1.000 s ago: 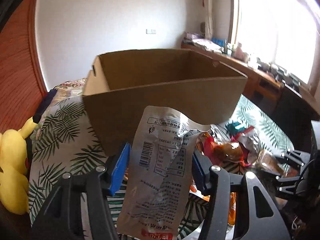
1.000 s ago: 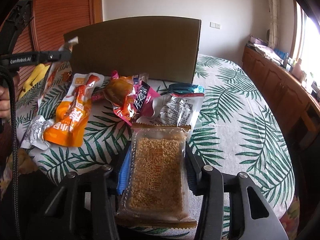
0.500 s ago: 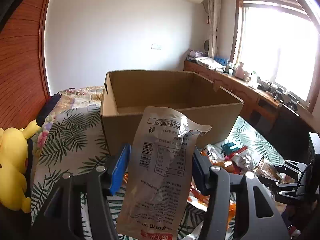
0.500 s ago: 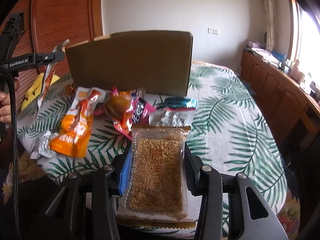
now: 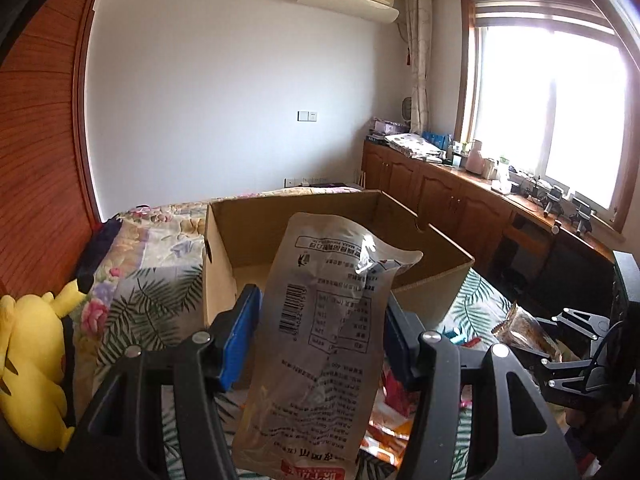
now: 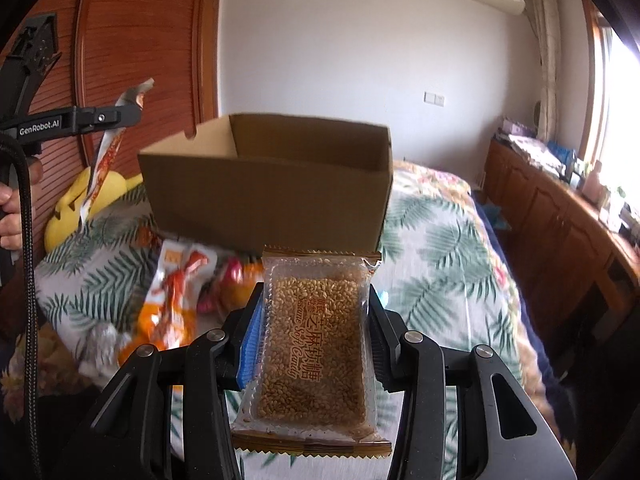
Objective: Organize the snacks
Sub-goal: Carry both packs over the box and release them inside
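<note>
the left gripper point(image 5: 320, 320) was clamped on a silver snack pouch point(image 5: 324, 332), held in the air before the open cardboard box point(image 5: 224, 276). the right gripper point(image 6: 314, 320) gripped a sesame candy packet point(image 6: 316, 344), also short of the box. loose snacks point(image 6: 172, 300) lay on the leaf-print bedspread point(image 6: 432, 260).

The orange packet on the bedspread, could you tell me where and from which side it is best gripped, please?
Probably across its narrow width near the middle, coming from above. The orange packet lies flat and long on the bedspread, its left edge free; other snacks crowd its right side. Both grippers already hold packets.
</note>
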Demonstrator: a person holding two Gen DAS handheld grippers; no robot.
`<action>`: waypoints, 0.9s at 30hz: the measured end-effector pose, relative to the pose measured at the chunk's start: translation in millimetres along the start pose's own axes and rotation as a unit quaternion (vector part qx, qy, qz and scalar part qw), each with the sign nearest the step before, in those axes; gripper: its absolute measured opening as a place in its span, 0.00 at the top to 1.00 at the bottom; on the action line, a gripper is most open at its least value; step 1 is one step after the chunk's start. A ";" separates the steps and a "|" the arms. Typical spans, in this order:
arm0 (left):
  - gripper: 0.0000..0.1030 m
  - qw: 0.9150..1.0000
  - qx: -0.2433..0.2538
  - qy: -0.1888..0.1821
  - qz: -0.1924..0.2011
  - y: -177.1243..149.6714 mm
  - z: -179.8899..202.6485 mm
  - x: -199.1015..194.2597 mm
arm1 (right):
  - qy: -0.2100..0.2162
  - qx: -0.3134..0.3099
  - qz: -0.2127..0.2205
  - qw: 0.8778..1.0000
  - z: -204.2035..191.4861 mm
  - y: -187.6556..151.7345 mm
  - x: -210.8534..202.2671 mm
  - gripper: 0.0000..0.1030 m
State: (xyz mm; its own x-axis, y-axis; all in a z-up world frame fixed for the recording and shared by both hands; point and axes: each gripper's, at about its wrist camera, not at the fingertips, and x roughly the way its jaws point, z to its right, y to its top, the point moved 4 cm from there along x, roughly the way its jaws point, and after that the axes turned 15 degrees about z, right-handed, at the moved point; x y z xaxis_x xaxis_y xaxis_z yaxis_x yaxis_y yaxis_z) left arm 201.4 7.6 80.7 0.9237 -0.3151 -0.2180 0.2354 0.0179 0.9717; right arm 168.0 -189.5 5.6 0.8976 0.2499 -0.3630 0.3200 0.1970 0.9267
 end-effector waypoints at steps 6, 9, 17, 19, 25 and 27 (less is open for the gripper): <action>0.45 1.000 -0.001 0.004 0.000 17.9 -3.3 13.0 | 0.009 -0.004 0.017 1.000 -0.9 33.1 17.5 0.56; 0.45 1.000 -0.002 0.008 -0.003 22.5 -5.7 21.4 | 0.012 -0.013 0.024 1.000 -4.6 49.2 27.1 0.56; 0.45 1.000 -0.013 0.018 -0.013 25.5 -16.2 45.9 | 0.020 -0.012 0.027 0.999 -6.3 73.6 55.3 0.56; 0.45 1.000 -0.013 0.020 -0.015 24.8 -17.6 50.2 | 0.020 -0.013 0.025 0.999 -6.8 78.3 64.3 0.56; 0.45 0.999 -0.022 0.026 -0.029 19.3 -23.5 66.5 | 0.025 0.002 0.005 1.000 -1.4 78.0 91.3 0.56; 0.45 0.999 -0.020 0.029 -0.035 19.2 -20.9 71.7 | 0.026 0.007 -0.001 1.000 0.4 75.5 98.0 0.56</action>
State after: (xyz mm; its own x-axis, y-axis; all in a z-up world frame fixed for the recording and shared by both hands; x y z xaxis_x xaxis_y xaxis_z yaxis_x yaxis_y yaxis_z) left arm 278.6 5.2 81.9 0.9203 -0.2616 -0.2910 0.3105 0.0358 0.9499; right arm 280.3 -150.5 40.1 0.8802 0.2987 -0.3689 0.3261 0.1842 0.9272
